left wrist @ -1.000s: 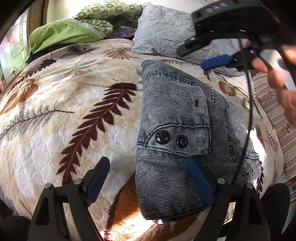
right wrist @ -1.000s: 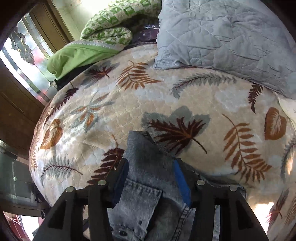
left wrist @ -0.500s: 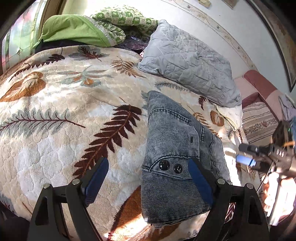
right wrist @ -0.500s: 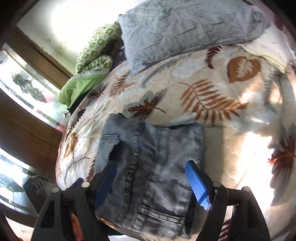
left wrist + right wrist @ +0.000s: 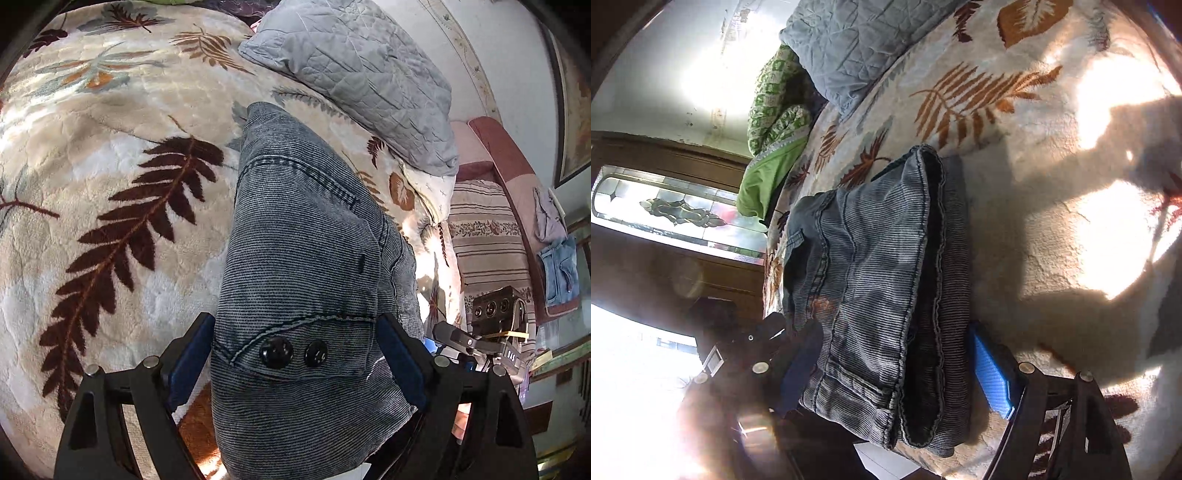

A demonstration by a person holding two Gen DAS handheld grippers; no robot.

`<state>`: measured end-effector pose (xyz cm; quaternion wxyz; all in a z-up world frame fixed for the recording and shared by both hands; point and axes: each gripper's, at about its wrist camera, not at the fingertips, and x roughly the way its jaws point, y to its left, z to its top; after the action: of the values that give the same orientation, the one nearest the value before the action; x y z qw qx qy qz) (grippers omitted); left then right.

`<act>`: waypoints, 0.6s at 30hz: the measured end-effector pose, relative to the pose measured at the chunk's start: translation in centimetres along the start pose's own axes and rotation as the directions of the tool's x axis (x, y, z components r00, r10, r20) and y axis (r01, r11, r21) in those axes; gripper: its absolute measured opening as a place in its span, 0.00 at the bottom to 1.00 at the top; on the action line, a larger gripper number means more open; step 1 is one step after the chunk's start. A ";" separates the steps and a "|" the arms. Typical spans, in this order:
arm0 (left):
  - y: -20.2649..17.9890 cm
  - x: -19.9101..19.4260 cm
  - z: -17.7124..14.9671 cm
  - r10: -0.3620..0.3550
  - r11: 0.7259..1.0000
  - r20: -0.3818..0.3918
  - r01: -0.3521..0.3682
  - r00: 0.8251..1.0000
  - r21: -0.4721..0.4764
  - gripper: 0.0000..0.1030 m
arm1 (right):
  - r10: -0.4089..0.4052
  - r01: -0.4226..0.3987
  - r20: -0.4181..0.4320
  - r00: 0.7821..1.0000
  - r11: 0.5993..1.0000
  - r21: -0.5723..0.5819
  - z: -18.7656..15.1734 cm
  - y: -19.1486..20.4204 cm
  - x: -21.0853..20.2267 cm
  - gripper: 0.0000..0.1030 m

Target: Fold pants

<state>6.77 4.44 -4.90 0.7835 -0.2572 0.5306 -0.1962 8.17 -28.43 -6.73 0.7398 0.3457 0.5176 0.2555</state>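
Left wrist view: one pair of folded grey-blue corduroy-striped denim pants point(image 5: 306, 266) is lying on the bed, filling the frame's centre and reaching down to the lower edge. Two black buttons point(image 5: 291, 352) are showing on its flap at lower centre. The left tool point(image 5: 295, 365) is standing spread wide, its two blue pads flanking the bundle's lower sides; whether they are touching the cloth I cannot tell. One cream plush blanket with brown fern leaves point(image 5: 110, 177) is offering open room across the whole left half. One grey quilted pillow point(image 5: 354, 74) is sitting at the upper centre-right, just beyond the pants' far end. The right tool point(image 5: 476, 345) is showing at the lower right edge.

Right wrist view: the pants point(image 5: 871, 295) are lying in the centre and lower centre, stacked hems facing the camera, near the bed's edge. The right tool point(image 5: 897, 373) is spread, having just been opening, its pads beside the bundle, not pinching. Sunlit blanket point(image 5: 1052, 221) is lying free on the right.
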 end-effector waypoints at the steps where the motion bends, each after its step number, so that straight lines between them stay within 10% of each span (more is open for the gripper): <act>1: 0.2 0.1 0.1 -0.011 1.000 0.000 0.011 1.000 -0.015 0.85 | -0.017 0.017 0.003 1.000 1.000 -0.021 0.0 0.2 0.2 0.78; 7: 0.4 0.9 0.2 0.016 0.999 -0.004 -0.017 1.000 -0.040 0.68 | 0.015 -0.016 0.008 1.000 0.999 0.040 0.3 -1.5 0.7 0.66; 11: -1.1 0.9 -0.2 0.094 0.994 0.012 -0.095 0.995 0.048 0.39 | -0.095 0.096 0.022 0.995 0.994 -0.049 0.0 -0.2 1.0 0.24; 18: -5.1 -1.2 -1.1 0.185 0.954 0.114 -0.206 0.976 0.220 0.24 | -0.158 0.172 0.095 0.983 0.970 -0.173 -0.5 3.8 -0.3 0.16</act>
<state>5.14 0.89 -1.18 0.8473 -0.1196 0.4902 -0.1658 7.50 -26.13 -3.72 0.8071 0.2428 0.4889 0.2249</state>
